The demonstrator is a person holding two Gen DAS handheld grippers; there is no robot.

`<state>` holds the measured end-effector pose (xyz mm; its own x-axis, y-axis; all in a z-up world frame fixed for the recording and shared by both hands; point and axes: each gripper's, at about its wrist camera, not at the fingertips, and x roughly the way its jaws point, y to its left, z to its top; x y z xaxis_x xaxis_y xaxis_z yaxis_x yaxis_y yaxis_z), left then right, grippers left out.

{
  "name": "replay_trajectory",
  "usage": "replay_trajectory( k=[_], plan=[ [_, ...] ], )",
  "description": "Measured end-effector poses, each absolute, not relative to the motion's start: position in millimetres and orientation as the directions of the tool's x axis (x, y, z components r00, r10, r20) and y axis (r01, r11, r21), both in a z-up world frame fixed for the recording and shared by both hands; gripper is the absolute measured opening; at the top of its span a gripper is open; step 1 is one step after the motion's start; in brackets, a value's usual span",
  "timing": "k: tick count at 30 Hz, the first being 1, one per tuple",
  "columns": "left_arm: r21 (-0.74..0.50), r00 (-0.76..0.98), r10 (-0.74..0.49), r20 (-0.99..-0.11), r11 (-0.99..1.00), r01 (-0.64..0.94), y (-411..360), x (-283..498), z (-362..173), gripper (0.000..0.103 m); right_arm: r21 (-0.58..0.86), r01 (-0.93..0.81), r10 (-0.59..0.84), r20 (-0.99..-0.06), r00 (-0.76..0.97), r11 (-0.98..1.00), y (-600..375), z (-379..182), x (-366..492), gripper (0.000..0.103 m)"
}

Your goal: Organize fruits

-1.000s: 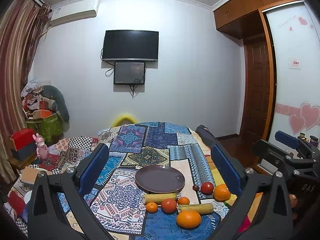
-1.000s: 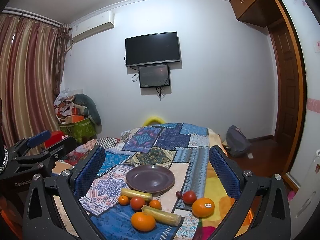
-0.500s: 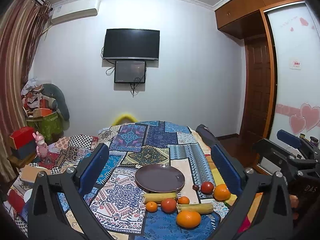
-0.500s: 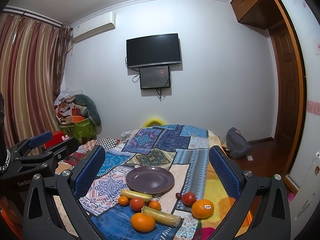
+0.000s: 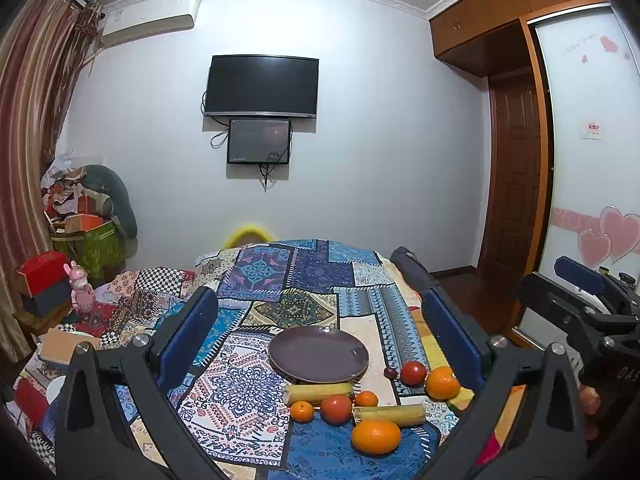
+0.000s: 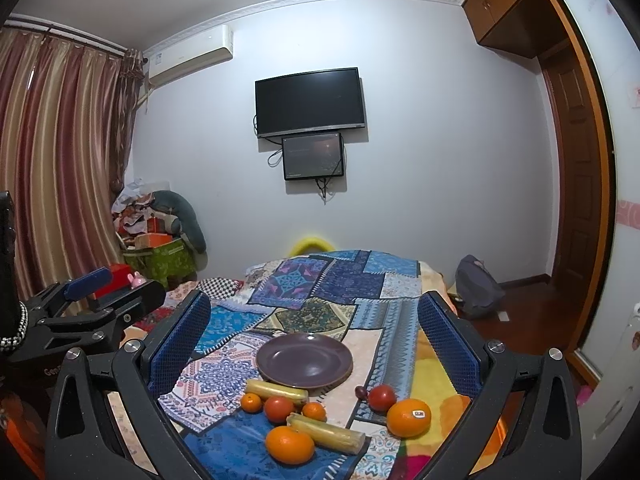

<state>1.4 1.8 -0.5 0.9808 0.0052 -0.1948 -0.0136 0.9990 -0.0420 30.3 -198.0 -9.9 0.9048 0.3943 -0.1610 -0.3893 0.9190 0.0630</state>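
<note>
Left wrist view: the left gripper (image 5: 320, 328) hovers over the bed (image 5: 304, 280) with jaws wide and holding nothing. The plate (image 5: 318, 354) on the quilt is bare; oranges (image 5: 376, 436), tomatoes (image 5: 336, 409) and two yellow sticks (image 5: 318, 391) lie just in front of it.

Right wrist view: the right gripper (image 6: 314, 326) hangs with jaws wide and unladen. The plate (image 6: 304, 360) holds nothing; the stickered orange (image 6: 409, 417) lies to its right.

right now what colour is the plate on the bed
Dark purple-brown, plain, with nothing on it. The plate shows best in the right wrist view.
</note>
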Motion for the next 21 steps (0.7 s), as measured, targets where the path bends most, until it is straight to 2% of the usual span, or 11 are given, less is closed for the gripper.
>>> replay_trajectory(
  k=[21],
  plan=[
    [-0.05, 0.977, -0.001, -0.215, 0.999, -0.01, 0.8, 5.7, -2.8, 0.103, 0.071, -0.399, 0.405, -0.195, 0.893, 0.914, -199.4, -12.6, 36.3, 0.103]
  ],
)
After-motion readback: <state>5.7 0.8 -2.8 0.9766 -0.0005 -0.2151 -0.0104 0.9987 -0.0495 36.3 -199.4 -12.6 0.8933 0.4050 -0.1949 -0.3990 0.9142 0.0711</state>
